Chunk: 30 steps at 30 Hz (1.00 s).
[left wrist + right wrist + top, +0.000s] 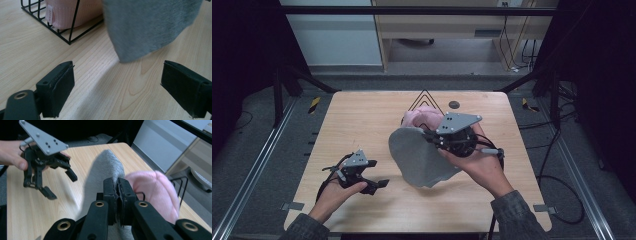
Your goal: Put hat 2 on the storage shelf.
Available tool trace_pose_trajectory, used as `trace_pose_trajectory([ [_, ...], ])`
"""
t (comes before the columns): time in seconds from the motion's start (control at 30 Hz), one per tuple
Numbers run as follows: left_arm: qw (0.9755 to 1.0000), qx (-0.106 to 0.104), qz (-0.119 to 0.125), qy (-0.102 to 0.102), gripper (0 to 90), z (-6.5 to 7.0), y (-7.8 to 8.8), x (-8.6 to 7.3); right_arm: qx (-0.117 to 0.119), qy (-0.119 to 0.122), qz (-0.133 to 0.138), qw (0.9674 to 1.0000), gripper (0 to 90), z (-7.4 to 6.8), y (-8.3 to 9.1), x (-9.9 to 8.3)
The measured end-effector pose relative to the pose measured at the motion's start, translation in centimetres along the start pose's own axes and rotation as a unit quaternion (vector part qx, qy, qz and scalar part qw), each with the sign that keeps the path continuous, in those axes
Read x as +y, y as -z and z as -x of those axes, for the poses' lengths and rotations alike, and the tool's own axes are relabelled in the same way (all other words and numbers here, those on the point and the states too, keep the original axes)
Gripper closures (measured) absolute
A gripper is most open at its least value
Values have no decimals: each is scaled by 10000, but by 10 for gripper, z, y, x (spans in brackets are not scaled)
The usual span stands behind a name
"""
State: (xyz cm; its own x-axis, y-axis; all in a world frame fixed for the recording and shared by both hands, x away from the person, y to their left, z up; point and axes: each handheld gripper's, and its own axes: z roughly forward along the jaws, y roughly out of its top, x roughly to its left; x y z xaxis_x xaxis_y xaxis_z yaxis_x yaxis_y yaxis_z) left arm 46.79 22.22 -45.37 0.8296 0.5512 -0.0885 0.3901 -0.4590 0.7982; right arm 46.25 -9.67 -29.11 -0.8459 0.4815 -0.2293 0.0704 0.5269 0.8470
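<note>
Grey cloth, a soft fleecy piece, is hanging from the right gripper above the middle of the wooden table; its lower edge is drooping toward the tabletop at about 6 o'clock of the gripper. In the right gripper view the two black jaws are pressing together on the cloth's upper edge, with the fabric falling away beyond them. The right hand is gripping the tool from the 4 o'clock side.

Pink knit hat is sitting in a black wire basket at 12 o'clock of the cloth, near the table's far edge. In the right gripper view the hat is lying just beside the clamped jaws, at their 3 o'clock. In the left gripper view the basket's wires are crossing in front of the hat, which carries a small side label.

Left gripper is resting low at 8 o'clock of the cloth, well apart from it, in the left hand. Its jaws are standing wide apart with nothing between them; in its own view bare wood is lying between the pads, and the cloth's corner is hanging ahead of them.

A small dark round disc is sitting on the table at 2 o'clock of the basket.
</note>
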Motion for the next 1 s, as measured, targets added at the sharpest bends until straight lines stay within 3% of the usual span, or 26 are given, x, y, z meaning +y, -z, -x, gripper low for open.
trace_pose_trajectory([
  [0.47,9999,75,95,-28,120,2,1,3,33,117,153,9998,861,4,5,29],
  [1.0,9995,108,253,-168,212,9,-4,14,60,131,303,9994,860,5,8,43],
])
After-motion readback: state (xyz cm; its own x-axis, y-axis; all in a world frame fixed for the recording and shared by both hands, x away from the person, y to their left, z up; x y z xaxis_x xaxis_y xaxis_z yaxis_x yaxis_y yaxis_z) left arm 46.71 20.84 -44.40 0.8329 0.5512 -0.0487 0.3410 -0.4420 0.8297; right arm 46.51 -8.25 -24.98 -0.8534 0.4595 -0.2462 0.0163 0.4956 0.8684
